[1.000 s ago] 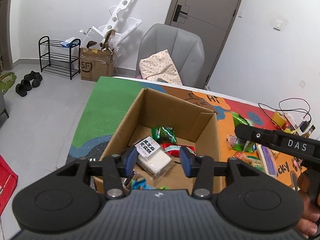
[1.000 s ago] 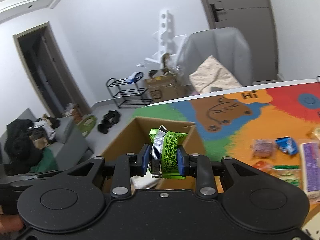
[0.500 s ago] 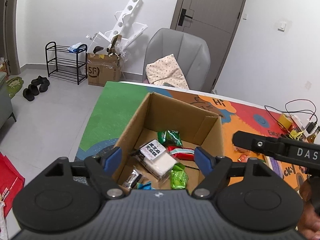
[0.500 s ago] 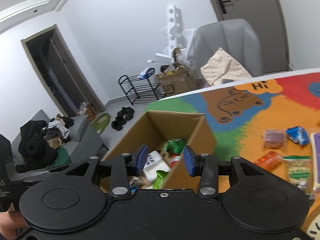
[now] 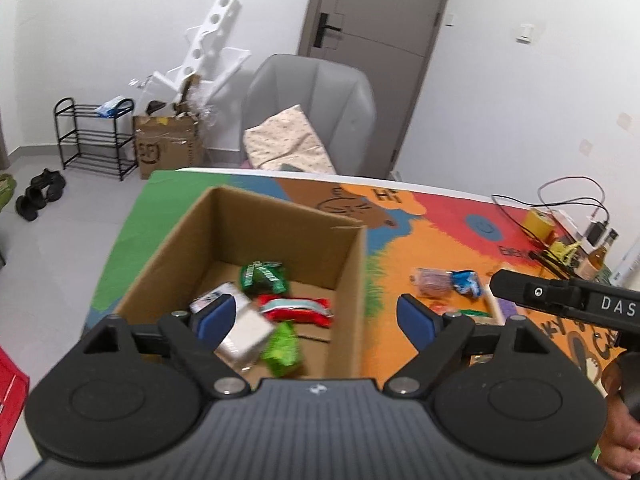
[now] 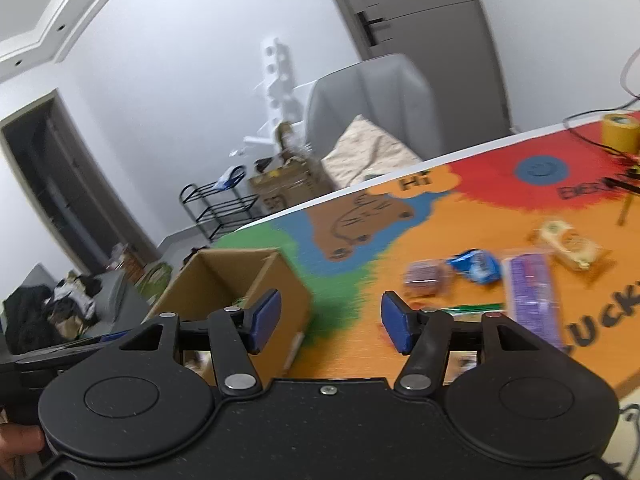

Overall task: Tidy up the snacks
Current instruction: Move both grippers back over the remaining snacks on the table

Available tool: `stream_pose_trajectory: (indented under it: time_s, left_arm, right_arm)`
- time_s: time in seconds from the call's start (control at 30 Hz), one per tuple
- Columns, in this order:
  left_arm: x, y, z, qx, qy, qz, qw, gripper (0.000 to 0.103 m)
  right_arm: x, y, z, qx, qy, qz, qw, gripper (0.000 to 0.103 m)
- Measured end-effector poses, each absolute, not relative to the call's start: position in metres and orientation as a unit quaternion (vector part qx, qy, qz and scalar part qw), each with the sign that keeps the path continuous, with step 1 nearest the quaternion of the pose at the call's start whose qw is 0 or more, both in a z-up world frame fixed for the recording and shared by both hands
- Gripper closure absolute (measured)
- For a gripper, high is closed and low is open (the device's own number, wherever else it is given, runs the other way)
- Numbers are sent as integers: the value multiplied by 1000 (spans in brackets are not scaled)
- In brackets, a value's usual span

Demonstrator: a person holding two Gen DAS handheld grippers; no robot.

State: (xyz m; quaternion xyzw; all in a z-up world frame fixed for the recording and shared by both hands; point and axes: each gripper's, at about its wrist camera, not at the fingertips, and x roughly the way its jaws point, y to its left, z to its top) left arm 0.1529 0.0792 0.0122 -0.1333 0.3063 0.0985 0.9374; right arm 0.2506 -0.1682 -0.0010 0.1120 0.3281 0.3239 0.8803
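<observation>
Both tongs are released and hold nothing: my left tongs hang with their blue pads spread wide over the near right corner of the cardboard box, and my right tongs gape over the bright play mat, with the box just to their left. Inside the box, below and ahead of the left tongs, lie a dark green packet, a red wrapper, a white wrapped block and a bright green packet. The snacks left to gather sit ahead and to the right of the right tongs: a reddish mesh packet, a blue packet, a long purple pack, a thin green stick just beyond the right pad, and a pale biscuit pack farther off. I judge the next move is a reach for one of these. The risk is a pinch that takes two at once, since the mesh and blue packets almost touch, or pads sliding off a flat, slick wrapper. The right view is smeared, so the rig seems to be moving fast, and a misjudged drop could shove packets away. On the way back, the box's near wall could catch a carried packet. Farther right are a roll of yellow tape and loose cables, which could snag. A grey chair stands behind the table.
</observation>
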Motion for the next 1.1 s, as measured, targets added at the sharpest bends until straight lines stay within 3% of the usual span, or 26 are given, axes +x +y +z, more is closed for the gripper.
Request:
stream_pose_trajectory:
  time_s: [1.1]
  left_arm:
    - [236,-25,-7,-91,333,6,938,18]
  right_arm:
    - [306,-287,-39,155,339,216,903,46]
